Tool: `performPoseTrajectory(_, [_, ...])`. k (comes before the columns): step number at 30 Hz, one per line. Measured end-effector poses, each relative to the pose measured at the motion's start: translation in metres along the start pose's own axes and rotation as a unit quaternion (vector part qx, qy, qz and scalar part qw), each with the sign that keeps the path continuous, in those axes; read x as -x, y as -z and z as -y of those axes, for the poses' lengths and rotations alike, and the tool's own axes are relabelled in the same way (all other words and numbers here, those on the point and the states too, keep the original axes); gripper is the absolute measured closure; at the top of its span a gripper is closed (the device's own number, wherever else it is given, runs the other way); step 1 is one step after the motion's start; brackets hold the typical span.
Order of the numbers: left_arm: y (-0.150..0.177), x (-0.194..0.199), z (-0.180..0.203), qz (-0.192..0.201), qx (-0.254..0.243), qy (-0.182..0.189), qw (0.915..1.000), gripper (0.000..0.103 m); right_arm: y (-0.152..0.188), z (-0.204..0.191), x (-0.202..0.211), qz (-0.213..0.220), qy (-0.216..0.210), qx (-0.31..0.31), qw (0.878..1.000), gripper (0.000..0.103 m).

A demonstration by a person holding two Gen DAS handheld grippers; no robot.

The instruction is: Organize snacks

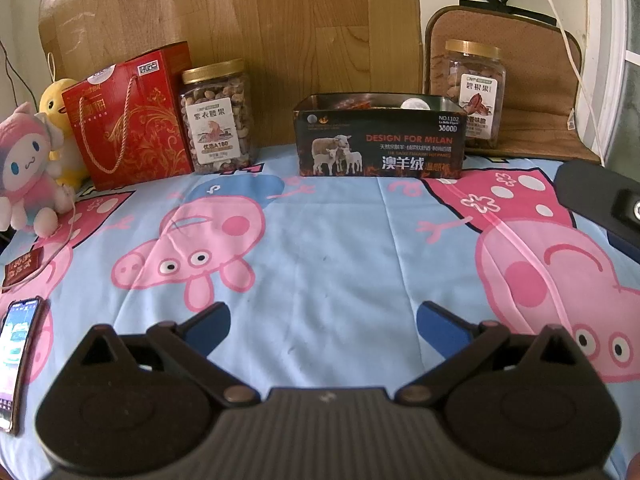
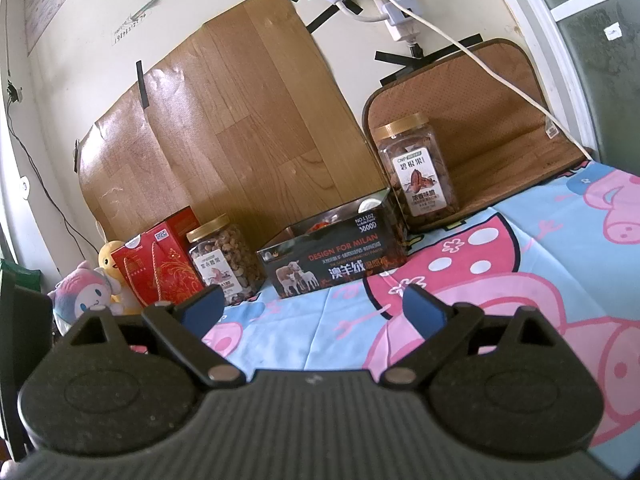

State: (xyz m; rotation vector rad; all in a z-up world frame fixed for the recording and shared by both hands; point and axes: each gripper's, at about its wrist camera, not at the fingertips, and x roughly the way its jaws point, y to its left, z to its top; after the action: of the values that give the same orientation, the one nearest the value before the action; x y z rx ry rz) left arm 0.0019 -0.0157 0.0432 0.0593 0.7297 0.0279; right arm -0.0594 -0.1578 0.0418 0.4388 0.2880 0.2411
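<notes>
Both sets of tongs stand apart and hold nothing: the left tongs (image 1: 323,322) hover low over the cartoon-print sheet (image 1: 320,248), the right tongs (image 2: 312,312) hang higher and tilted. The snacks stand in a row at 12 o'clock along the wall. From the left-wrist view, a red gift box (image 1: 128,120) sits at 10 o'clock, a cashew jar (image 1: 218,116) just beside it at 11 o'clock, an open dark tin (image 1: 380,136) at 12 o'clock with some contents showing inside, too small to identify, and a pecan jar (image 1: 474,92) at 1 o'clock, behind the tin's far corner. Plush toys (image 1: 28,168) crowd the box at 9 o'clock; a phone (image 1: 18,364) lies at 8 o'clock.

This layout would suit either a tidied row or one awaiting sorting, and the pictures do not settle which.

Likely hazards, as judgement:
- The surface looks like soft bedding, so tall jars may topple if nudged or set down off-vertical
- Smooth, wide jar walls may slip between the pads, or exceed the gap between them
- The cashew jar stands close to the gift box, so a finger may catch the box or its cord handle
- The tin's thin rim may snag a jar lowered into it
- A white cable (image 2: 480,64) hangs behind the pecan jar and could be hooked on a high reach
</notes>
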Motion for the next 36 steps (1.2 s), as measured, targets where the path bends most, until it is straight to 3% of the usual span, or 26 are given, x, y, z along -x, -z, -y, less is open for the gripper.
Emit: performPoseTrajectory(36, [0.0021, 0.0014, 0.0014, 0.0, 0.0, 0.003, 1.0, 0.0, 0.0003, 0.0009, -0.0003, -0.001, -0.001, -0.001, 1.0, 0.005])
